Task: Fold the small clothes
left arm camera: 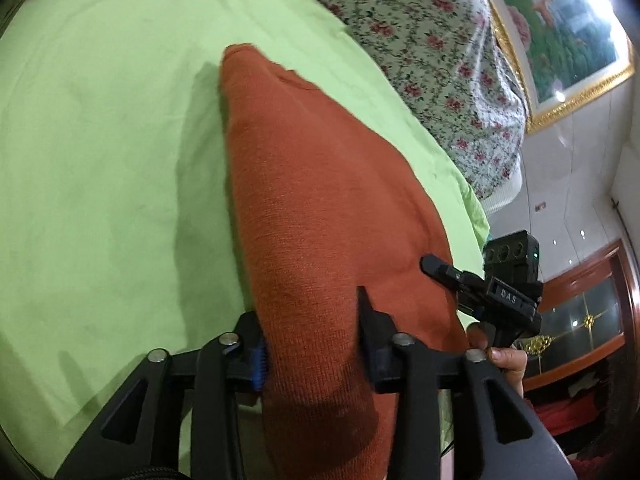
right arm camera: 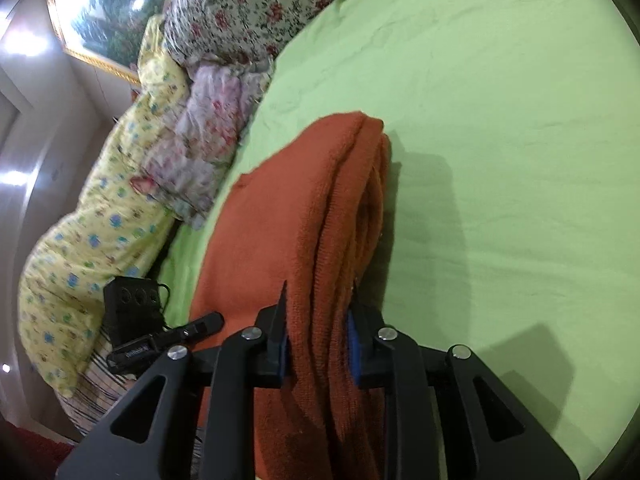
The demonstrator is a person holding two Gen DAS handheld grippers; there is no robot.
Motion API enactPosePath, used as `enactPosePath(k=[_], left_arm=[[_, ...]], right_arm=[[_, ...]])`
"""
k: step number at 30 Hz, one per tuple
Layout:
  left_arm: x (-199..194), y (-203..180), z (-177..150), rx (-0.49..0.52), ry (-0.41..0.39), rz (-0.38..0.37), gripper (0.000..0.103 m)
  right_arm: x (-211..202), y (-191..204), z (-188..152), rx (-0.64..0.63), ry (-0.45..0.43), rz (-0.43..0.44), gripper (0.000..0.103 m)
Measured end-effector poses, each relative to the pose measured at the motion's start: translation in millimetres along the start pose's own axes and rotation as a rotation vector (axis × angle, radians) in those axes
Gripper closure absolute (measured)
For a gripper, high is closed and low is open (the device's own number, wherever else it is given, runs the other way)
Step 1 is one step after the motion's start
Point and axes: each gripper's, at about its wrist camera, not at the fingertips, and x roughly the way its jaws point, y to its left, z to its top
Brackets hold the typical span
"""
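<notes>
Rust-orange knit garment [left arm camera: 320, 208] lifted over green bedsheet [left arm camera: 100, 140], folded layers bunched. Left gripper [left arm camera: 312, 344] and right gripper [right arm camera: 320, 336] each pinching one edge, likely carrying fold across.

The letters "DAS" stand in pale print on the black body of the right gripper [left arm camera: 442, 270], seen from the left wrist. Print on the left gripper [right arm camera: 208, 322] is too blurred to read.
</notes>
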Motion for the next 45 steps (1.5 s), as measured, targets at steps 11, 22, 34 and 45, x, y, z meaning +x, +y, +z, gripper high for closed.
enactPosePath(k=[11,22,34,45], left_arm=[[-43.5,-39.3,35.7,0.156,-0.183,0.174,0.048],[45.5,-11.7,100.7,0.137,-0.044,0.333,0.054],[-6.9,-36.8,62.1,0.189,-0.113,0.301,0.059],[-59.9,-79.8,-66.8,0.270,-0.134,0.192,0.060]], right_arm=[[-41.1,31.4,15.0,-0.110,-0.140,-0.171,0.069],[38.8,22.8,62.1,-0.068,-0.040,-0.197,0.083],[15.6,17.5,59.2,-0.021,-0.118,-0.192,0.100],[-41.5,56.8,-44.6,-0.159,-0.103,-0.195,0.100]])
